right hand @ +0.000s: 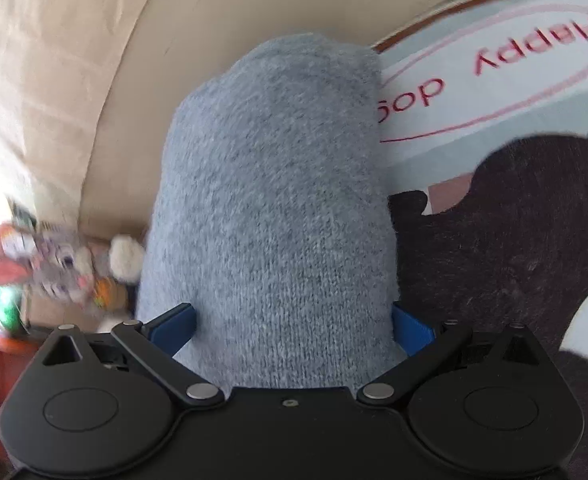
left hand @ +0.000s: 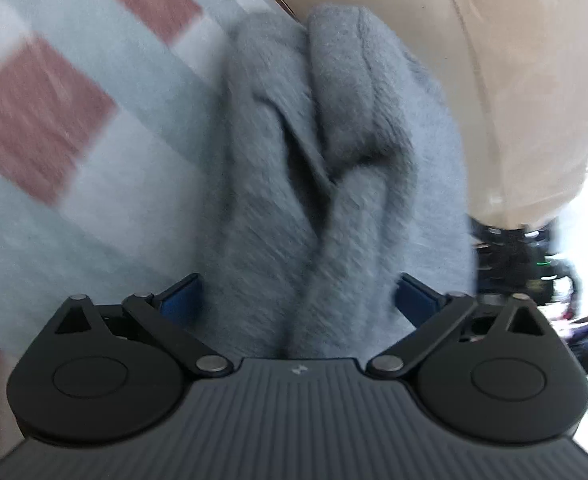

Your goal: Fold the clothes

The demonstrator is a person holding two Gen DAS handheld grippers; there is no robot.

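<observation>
Left gripper [left hand: 298,300]: jaws wide, grey knit garment [left hand: 326,168] bunched between, pads not visibly pressing. Right gripper [right hand: 292,326]: blue pads flank same knit, clamping or not cannot tell. Garment's long axis runs straight ahead of both, across checked blanket [left hand: 74,152] toward beige cushion [right hand: 94,80]

Readable only in the right wrist view: "Happy dog" in red letters, upside down inside a red oval, on the pale blanket [right hand: 494,92], beyond and right of the jaws.

Grey-blue knitted garment [left hand: 334,184], bunched in folds, lies on a checked blanket [left hand: 74,152].
</observation>
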